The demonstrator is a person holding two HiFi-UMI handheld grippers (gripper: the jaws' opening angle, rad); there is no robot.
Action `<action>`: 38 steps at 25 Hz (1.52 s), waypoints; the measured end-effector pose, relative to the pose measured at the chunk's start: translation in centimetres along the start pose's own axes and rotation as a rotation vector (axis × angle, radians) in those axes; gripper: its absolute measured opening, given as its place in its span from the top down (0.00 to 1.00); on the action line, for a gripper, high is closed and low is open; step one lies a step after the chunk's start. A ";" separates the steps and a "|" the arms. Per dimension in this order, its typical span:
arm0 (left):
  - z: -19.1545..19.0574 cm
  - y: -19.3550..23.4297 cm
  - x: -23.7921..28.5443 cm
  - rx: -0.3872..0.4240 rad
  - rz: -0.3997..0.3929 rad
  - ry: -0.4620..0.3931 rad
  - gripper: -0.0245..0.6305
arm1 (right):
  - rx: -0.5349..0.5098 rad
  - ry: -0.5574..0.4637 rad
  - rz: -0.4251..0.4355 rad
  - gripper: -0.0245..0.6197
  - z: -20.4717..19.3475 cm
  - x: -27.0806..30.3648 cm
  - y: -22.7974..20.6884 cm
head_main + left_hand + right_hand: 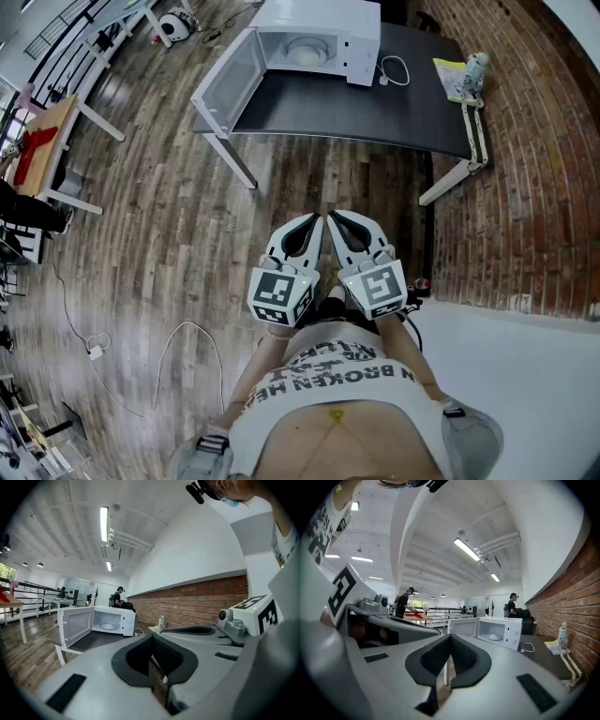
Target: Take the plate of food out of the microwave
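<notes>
A white microwave [314, 36] stands on a dark table [375, 112] far ahead, its door [225, 89] swung open to the left. Inside it lies a white plate [305, 49]; I cannot make out any food on it. The plate also shows in the left gripper view [108, 626] and the right gripper view [493, 637]. Both grippers hang close to the person's body, side by side and well short of the table. My left gripper [316, 222] is shut with nothing in it, jaws meeting at the tip [152, 638]. My right gripper [334, 217] is likewise shut and empty [450, 638].
A white cable [395, 71] lies on the table right of the microwave, with a yellow sheet [452, 77] and a small bottle [477, 66] at the far right end. A brick wall [525, 187] runs along the right. A wooden table [42, 150] stands left; a cord [187, 328] lies on the plank floor.
</notes>
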State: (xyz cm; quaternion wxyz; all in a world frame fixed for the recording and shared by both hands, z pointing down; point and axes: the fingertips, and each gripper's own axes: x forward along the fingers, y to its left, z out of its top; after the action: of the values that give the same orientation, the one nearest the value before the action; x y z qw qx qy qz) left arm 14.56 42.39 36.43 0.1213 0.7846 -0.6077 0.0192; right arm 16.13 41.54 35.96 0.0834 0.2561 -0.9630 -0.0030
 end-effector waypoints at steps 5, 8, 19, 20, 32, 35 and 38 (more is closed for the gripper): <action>0.0 -0.7 -0.1 -0.004 0.014 -0.022 0.95 | -0.004 -0.025 -0.004 0.95 -0.1 -0.9 -0.7; -0.3 -0.7 -0.2 -0.017 0.027 -0.030 0.95 | -0.013 -0.030 0.001 0.95 -0.2 -0.9 -0.9; -0.3 3.7 2.9 -0.042 0.022 -0.006 0.95 | 0.006 0.009 -0.030 0.95 -0.8 3.6 -3.0; -0.2 4.3 3.5 -0.046 0.014 -0.004 0.95 | 0.007 0.013 -0.034 0.95 -0.8 4.4 -3.3; 3.2 13.2 11.9 -0.022 -0.103 0.008 0.95 | -0.058 0.028 -0.108 0.95 0.8 15.5 -7.7; 3.4 14.7 12.8 -0.023 -0.122 0.017 0.95 | -0.061 0.045 -0.121 0.95 0.8 17.5 -8.0; 3.5 16.5 13.1 -0.027 -0.129 0.026 0.95 | -0.039 0.043 -0.125 0.95 1.0 19.4 -8.0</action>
State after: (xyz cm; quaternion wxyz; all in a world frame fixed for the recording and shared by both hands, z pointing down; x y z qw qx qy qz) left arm 1.77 25.42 38.13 0.1407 0.8200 -0.5546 0.0134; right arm 3.35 24.95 37.69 0.1087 0.3140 -0.9429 -0.0216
